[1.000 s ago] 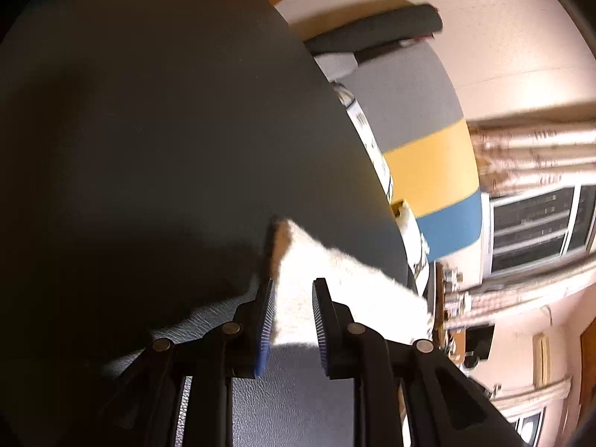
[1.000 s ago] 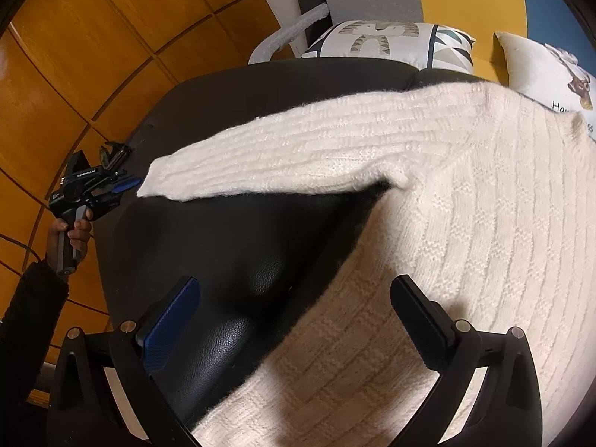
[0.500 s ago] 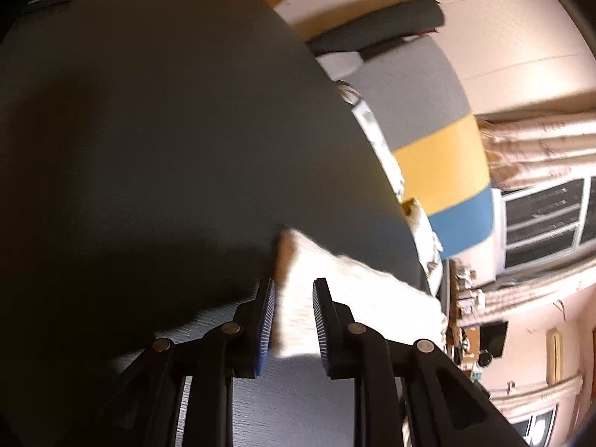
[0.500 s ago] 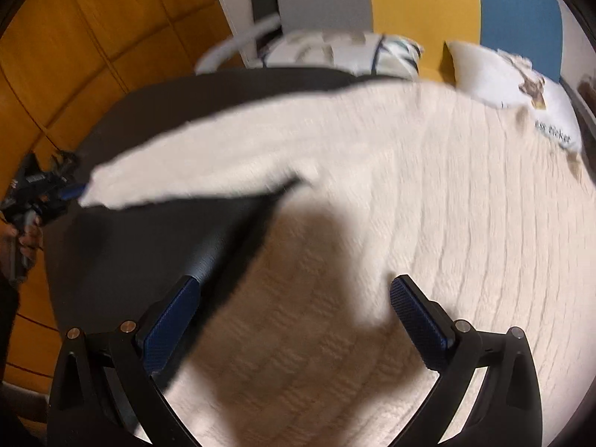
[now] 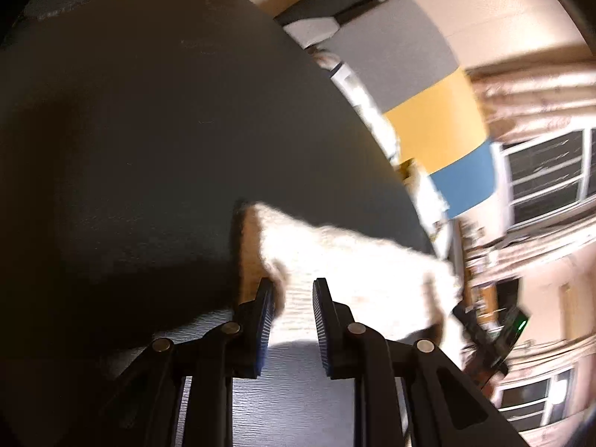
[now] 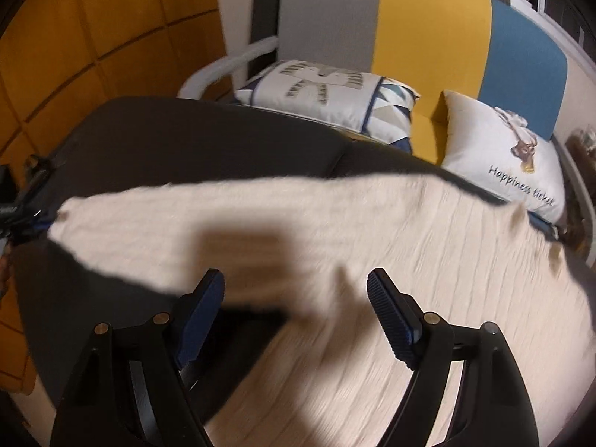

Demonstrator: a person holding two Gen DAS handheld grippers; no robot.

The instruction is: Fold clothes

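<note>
The cream knitted sweater [image 6: 372,260] lies spread on the dark table [image 6: 186,141], its body filling the near right of the right wrist view and one sleeve [image 6: 156,223] stretched out leftward across the tabletop; that sleeve is drawn out straight, most likely so that it can be carried back over the body as the first fold. The left gripper [image 5: 290,298] has the cuff end of the sleeve [image 5: 335,260] between its narrowly set jaws, which have just been closing a little further; the picture is blurred there, so the pads appear to pinch the knit rather than plainly doing so. Holding the very tip makes sense, since the whole sleeve then follows the hand. The right gripper [image 6: 296,290] hovers over the place where sleeve meets body, jaws wide but just been closing, with only cloth beneath them and nothing gripped; it seems placed to take or pin the sweater near the armpit and so fix the fold line. Two printed pillows [image 6: 335,100] sit on the striped sofa [image 6: 428,37] behind the table, apart from the work.
</note>
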